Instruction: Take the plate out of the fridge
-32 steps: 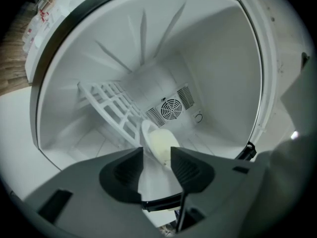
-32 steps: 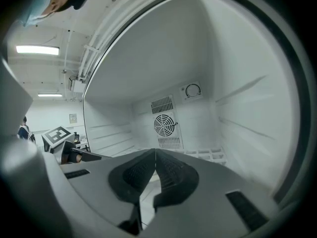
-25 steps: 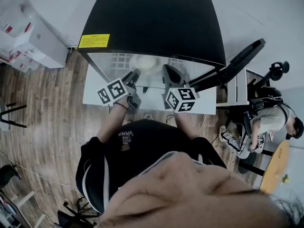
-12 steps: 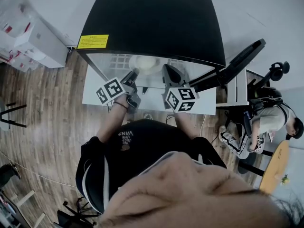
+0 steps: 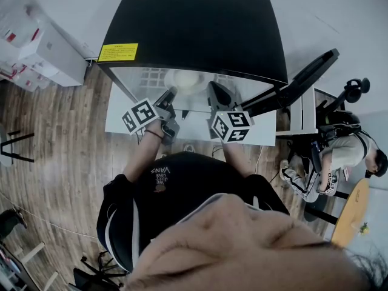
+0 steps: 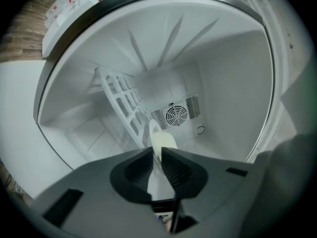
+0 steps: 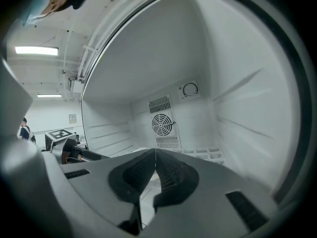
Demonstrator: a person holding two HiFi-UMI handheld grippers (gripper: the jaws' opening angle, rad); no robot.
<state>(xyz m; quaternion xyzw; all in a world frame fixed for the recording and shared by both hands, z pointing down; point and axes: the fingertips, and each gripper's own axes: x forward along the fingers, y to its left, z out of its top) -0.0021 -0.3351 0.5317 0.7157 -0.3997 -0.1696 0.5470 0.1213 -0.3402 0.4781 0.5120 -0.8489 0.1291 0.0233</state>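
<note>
Inside the fridge (image 6: 233, 83), left gripper (image 6: 157, 149) fingers (image 6: 138, 168) have just been closing onto the plate (image 6: 162, 139) rim between them, ready to pull; right gripper (image 7: 155, 152) fingers (image 7: 134, 175) shut and empty.

Setting: indoor test room, office-like.
Black fridge (image 5: 194, 29) stands on a wood-plank floor (image 5: 60, 150); white boxes (image 5: 30, 47) by the wall; a person (image 5: 345, 153) sits nearby; strip lights (image 7: 35, 50) overhead.

L gripper (image 6: 157, 150) mid-closure, loaded (R (image 7: 155, 151) together)
</note>
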